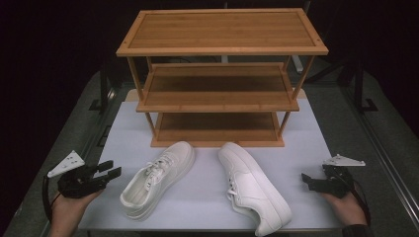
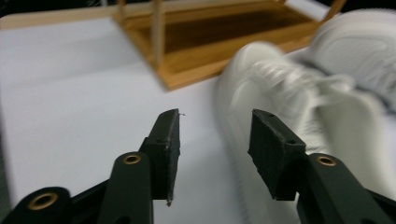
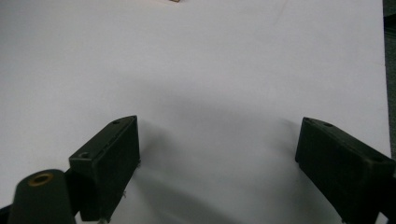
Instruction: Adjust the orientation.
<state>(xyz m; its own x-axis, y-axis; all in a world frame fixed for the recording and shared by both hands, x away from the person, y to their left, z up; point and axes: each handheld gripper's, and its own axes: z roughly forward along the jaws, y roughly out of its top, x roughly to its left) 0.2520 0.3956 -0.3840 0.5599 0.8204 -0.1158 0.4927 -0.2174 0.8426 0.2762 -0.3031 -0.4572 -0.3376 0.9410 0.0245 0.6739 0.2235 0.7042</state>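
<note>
Nearest the person, the left claw (image 1: 112, 169) is spread with nothing between its jaws and points at the left sneaker (image 1: 157, 177); the right claw (image 1: 306, 180) is spread wide over bare counter (image 1: 207, 197). The left sneaker lies just beyond, toe toward the shelf; the right sneaker (image 1: 252, 191) lies beside it, apart. Both are plain white, laced, probably light and soft in the upper, so the stiffer heel rim seems the best hold. Farthest stands the empty bamboo shoe rack (image 1: 220, 79)
</note>
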